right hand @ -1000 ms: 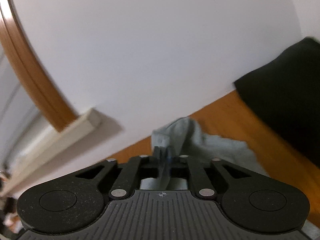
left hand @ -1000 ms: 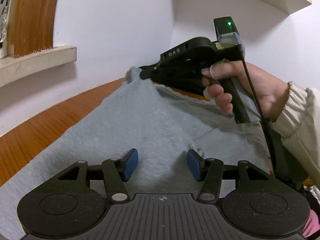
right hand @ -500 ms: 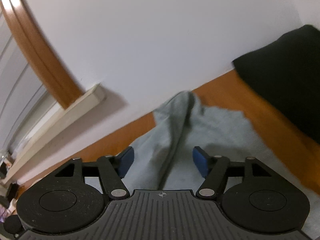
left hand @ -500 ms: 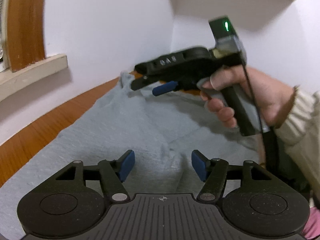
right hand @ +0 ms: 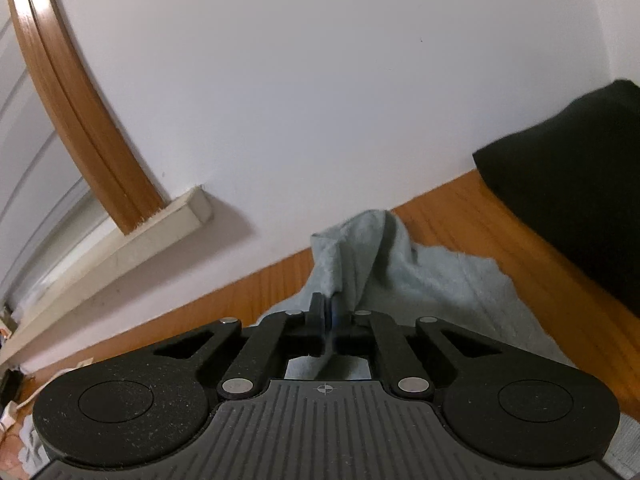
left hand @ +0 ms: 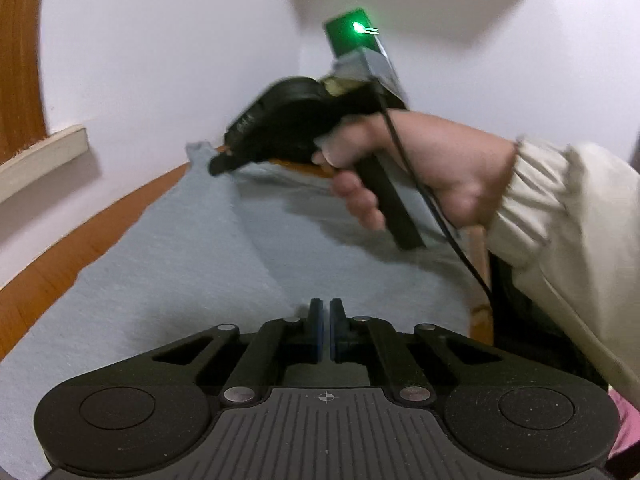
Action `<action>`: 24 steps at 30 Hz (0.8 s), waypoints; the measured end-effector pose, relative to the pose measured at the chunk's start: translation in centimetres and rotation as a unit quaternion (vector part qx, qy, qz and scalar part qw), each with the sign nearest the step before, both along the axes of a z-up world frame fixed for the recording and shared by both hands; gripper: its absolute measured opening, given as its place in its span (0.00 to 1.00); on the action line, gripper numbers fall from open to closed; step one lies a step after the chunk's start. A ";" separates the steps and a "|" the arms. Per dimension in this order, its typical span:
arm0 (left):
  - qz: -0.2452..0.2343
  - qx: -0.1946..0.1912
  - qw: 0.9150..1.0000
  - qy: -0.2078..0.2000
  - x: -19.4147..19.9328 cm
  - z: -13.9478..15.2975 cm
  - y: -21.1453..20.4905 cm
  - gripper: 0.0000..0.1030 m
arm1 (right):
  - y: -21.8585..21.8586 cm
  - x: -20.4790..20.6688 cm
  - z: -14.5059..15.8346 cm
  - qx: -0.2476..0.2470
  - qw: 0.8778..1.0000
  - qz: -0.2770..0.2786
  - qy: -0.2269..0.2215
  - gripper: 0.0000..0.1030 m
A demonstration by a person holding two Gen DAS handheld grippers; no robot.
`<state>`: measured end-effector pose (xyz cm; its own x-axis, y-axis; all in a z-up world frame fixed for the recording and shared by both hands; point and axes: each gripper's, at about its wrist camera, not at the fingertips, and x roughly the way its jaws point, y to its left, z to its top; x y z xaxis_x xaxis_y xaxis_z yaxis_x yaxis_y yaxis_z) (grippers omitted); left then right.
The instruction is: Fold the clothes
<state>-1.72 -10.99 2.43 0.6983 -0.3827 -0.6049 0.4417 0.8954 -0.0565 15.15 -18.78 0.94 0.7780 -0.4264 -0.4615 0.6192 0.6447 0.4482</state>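
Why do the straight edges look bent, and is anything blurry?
Fisheye lenses bow the window frame in the right wrist view; in the left wrist view the hand holding the right gripper is smeared, its green light streaked; the grey garment stays fairly sharp.

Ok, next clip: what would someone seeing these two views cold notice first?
Probably the right claw held up in a hand, its green light glowing against the white wall. Next, the grey cloth spread over the wooden table, its far corner pulled up into a peak in the right claw's shut tips. A black cloth lies at the right in the right wrist view.
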 end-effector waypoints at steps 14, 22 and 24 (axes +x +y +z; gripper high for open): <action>0.071 -0.022 0.997 0.007 6.3 2.8 3.4 0.54 | 6.8 -6.0 0.4 -0.040 0.994 0.037 0.095 0.48; 0.055 0.028 0.997 0.045 11.1 0.5 0.5 0.41 | 12.8 -7.3 0.1 -0.022 0.990 0.127 0.051 0.55; 0.051 0.039 0.997 0.045 11.3 0.0 0.3 0.17 | 13.9 -6.2 0.1 -0.023 0.988 0.147 0.046 0.57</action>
<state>9.58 -10.69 2.47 0.6729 -0.2630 -0.6914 0.3452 0.9383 -0.0209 8.93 -4.92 1.06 0.8264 -0.2112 -0.5220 0.4398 0.8210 0.3640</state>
